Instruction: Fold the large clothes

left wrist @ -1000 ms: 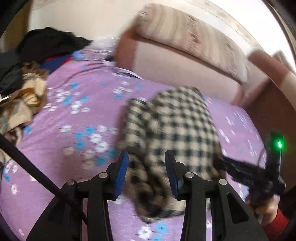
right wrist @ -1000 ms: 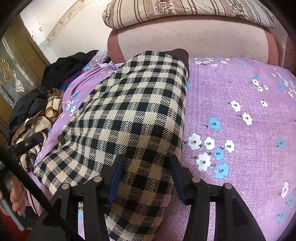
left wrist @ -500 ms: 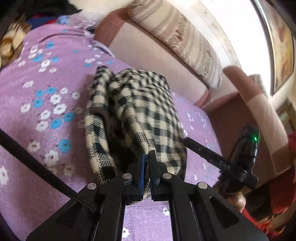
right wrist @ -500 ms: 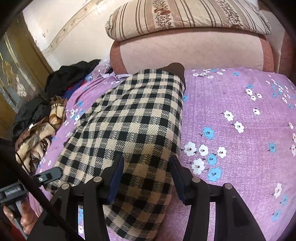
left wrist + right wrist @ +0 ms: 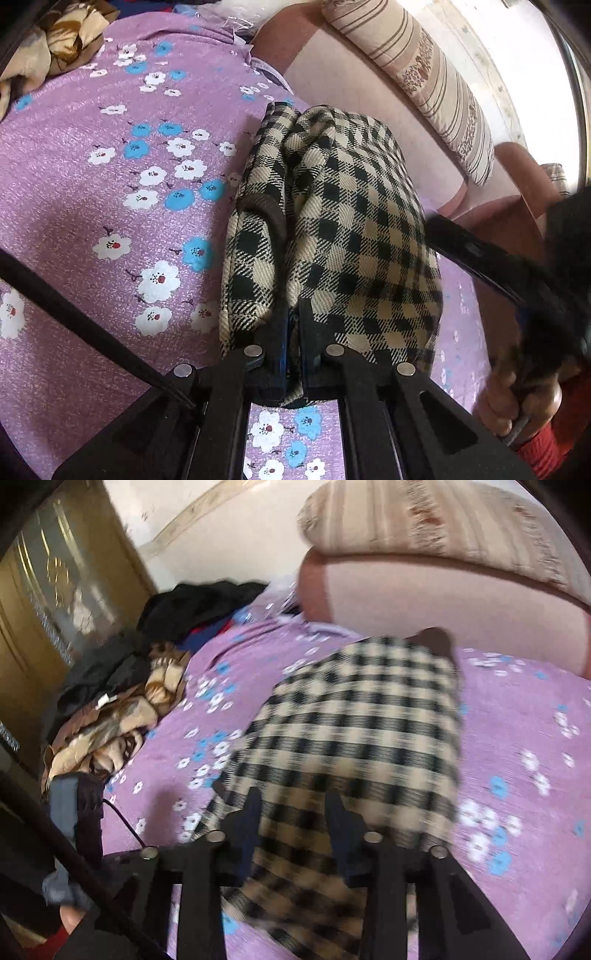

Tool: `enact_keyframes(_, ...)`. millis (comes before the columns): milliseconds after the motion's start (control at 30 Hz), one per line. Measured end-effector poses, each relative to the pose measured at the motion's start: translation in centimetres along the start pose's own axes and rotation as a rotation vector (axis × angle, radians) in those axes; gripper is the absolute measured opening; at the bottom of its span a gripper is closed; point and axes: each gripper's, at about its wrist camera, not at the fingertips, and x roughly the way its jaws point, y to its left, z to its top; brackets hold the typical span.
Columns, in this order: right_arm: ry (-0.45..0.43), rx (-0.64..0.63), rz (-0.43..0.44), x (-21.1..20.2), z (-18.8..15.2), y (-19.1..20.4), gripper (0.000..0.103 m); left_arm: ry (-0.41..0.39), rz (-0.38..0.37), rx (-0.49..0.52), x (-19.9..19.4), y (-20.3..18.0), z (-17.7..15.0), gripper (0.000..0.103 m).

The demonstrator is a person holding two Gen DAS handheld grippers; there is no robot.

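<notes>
A black and cream checked garment lies folded lengthwise on the purple flowered bed sheet. My left gripper is shut on the garment's near edge. In the right wrist view the same garment stretches toward the headboard, with a dark brown collar at its far end. My right gripper is open, its fingers standing over the garment's near part without pinching it. The right gripper also shows in the left wrist view, at the garment's right side.
A pile of brown, black and blue clothes lies at the bed's left side. A pink padded headboard with a striped pillow on top stands behind the garment. A wooden door is at far left.
My left gripper closed on the garment's near edge and moved in close. My right gripper stayed open and shifted, its view swinging left and blurring.
</notes>
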Motion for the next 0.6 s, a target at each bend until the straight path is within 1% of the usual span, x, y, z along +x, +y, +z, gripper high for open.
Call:
enact_keyframes(67,0.051,-0.002,0.004,2.8,0.9,0.8,0.034,-0.003,-0.002,-0.007,-0.3,-0.1,0.0,0.005)
enact_keyframes(133,0.111,0.024,0.029,5.7,1.6,1.1,0.034,-0.005,0.007,-0.010,-0.3,0.3,-0.2,0.005)
enact_keyframes(200,0.138,0.039,0.035,7.6,1.9,1.2,0.035,-0.010,0.024,-0.001,-0.9,0.3,-0.4,0.005)
enact_keyframes(267,0.149,0.061,0.063,8.7,2.3,1.4,0.035,-0.021,0.051,0.020,-1.8,-0.1,-0.6,0.005)
enact_keyframes(333,0.164,0.062,0.088,8.9,2.5,1.8,0.035,-0.043,0.095,0.038,-2.9,-0.4,-0.8,0.006)
enact_keyframes(400,0.167,0.033,0.104,8.3,2.3,2.6,0.035,-0.068,0.166,0.061,-4.1,-0.7,-1.0,0.007)
enact_keyframes(433,0.158,0.023,0.120,7.6,2.1,2.8,0.035,-0.079,0.193,0.066,-4.6,-0.8,-1.1,0.010)
enact_keyframes(467,0.146,0.017,0.131,6.7,1.7,3.0,0.035,-0.092,0.225,0.069,-5.2,-0.9,-1.2,0.018)
enact_keyframes(500,0.133,0.016,0.144,5.8,1.2,3.0,0.035,-0.106,0.250,0.067,-5.7,-0.8,-1.4,0.022)
enact_keyframes(533,0.128,0.021,0.159,5.1,0.6,3.0,0.035,-0.117,0.263,0.063,-6.2,-0.7,-1.6,0.030)
enact_keyframes(600,0.127,0.048,0.196,3.9,-1.4,2.5,0.035,-0.139,0.282,0.049,-7.3,-0.3,-2.1,0.032)
